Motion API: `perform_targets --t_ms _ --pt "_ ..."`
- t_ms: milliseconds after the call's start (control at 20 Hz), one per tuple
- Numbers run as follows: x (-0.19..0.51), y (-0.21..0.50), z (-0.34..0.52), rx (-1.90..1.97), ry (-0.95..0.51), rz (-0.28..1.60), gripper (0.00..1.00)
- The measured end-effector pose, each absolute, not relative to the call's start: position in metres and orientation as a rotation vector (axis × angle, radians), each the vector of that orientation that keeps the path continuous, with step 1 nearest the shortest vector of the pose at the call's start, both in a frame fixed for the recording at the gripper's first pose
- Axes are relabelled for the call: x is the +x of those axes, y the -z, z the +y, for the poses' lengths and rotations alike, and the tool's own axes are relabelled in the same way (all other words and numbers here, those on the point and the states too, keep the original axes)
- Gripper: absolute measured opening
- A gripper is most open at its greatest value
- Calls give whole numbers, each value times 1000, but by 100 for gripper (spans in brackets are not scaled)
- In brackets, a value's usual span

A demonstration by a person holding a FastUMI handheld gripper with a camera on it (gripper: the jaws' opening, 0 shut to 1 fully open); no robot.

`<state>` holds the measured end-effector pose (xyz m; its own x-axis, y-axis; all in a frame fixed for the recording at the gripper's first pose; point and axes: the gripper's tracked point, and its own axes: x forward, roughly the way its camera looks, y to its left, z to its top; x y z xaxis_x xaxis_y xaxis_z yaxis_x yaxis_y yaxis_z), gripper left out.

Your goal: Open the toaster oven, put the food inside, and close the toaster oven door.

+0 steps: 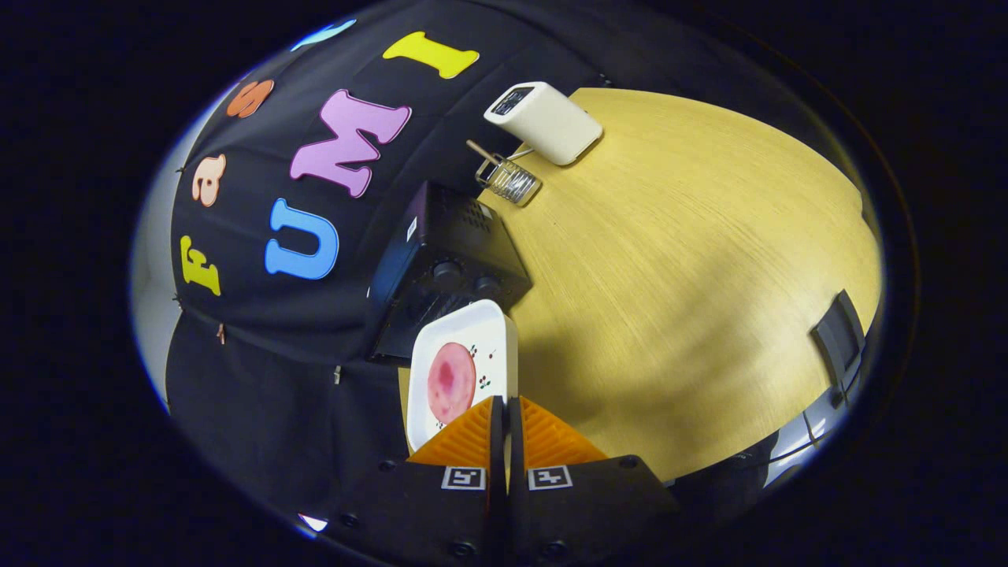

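My gripper [505, 403] is shut on the near rim of a white square plate [482, 331], which is lifted off the wooden table [677, 260]. On the plate lies a round pink slice of food [450, 381], just ahead of the fingertips. Directly beyond the plate stands the black toaster oven [445, 252], its two knobs [447, 272] showing above the plate's far edge. The plate hides the lower part of the oven's front, so I cannot tell how its door stands.
A white pop-up toaster [543, 122] stands at the table's far end. A small wire rack with a wooden stick [508, 181] lies between it and the oven. A dark flat object [839, 339] sits at the table's right edge.
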<state>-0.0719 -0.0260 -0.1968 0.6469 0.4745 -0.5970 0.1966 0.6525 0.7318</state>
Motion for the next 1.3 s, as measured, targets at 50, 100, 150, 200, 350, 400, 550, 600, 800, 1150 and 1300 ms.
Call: perform_targets --t_ms 50,100,150,200,350,400,550,600,800,1150,1300 --pt "-70 198 -16 868 -194 887 5" --pt "-67 200 -4 868 -204 896 5" --pt "-63 200 7 874 -211 901 5" --pt "-59 202 17 874 -217 905 5" --pt "-46 209 48 856 -225 910 5" --pt "-36 216 66 856 -228 917 5" --pt "-19 223 95 853 -224 919 5" --pt "-12 226 102 849 -213 913 5" --pt "20 245 130 860 -141 880 5" --pt "80 269 149 956 51 776 5" --pt "101 275 154 1026 125 744 5"
